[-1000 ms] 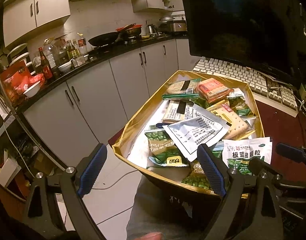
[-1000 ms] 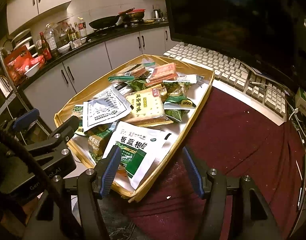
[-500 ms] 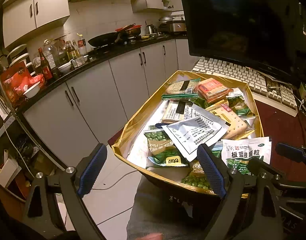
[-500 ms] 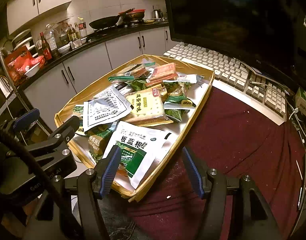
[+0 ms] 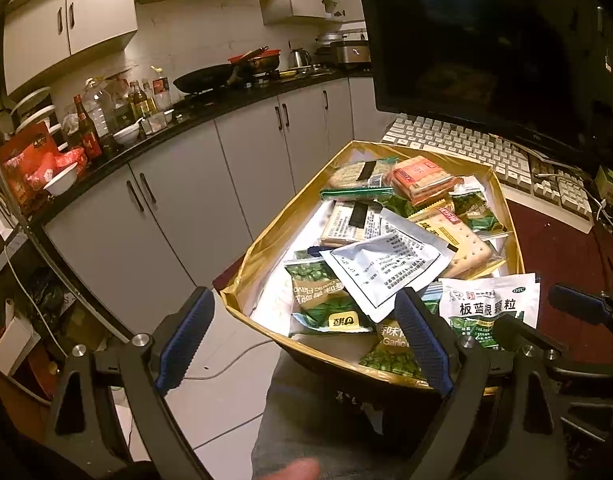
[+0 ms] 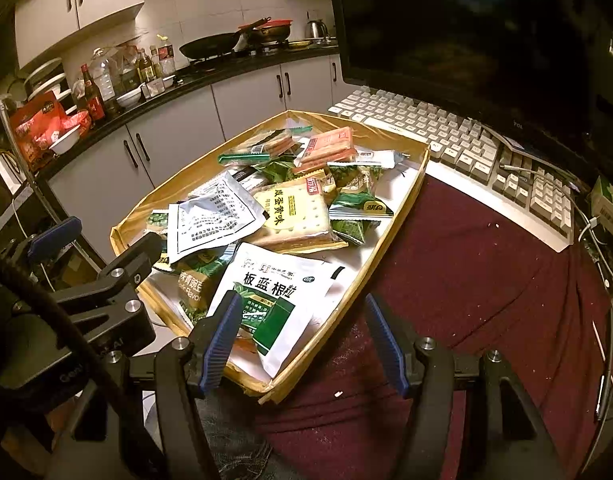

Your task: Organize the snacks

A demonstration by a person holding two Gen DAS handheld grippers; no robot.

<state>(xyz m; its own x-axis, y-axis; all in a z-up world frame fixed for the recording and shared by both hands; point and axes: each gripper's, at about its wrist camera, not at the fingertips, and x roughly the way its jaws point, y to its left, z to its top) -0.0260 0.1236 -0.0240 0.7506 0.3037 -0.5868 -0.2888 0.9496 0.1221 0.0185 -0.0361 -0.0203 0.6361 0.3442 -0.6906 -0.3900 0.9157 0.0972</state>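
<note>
Hovering at the bottom of the frame, the right gripper (image 6: 302,338) and the left gripper (image 5: 304,336) are both spread and empty. Snack packets (image 6: 290,216) lie jumbled and overlapping in the gold box (image 6: 390,236), unsorted; sorting appears outstanding. The box's long axis runs lower left to upper right, toward the keyboard (image 6: 446,128).

white sachet (image 6: 276,294) "板蓝根颗粒", green packet (image 5: 390,350) "Garlic"
</note>
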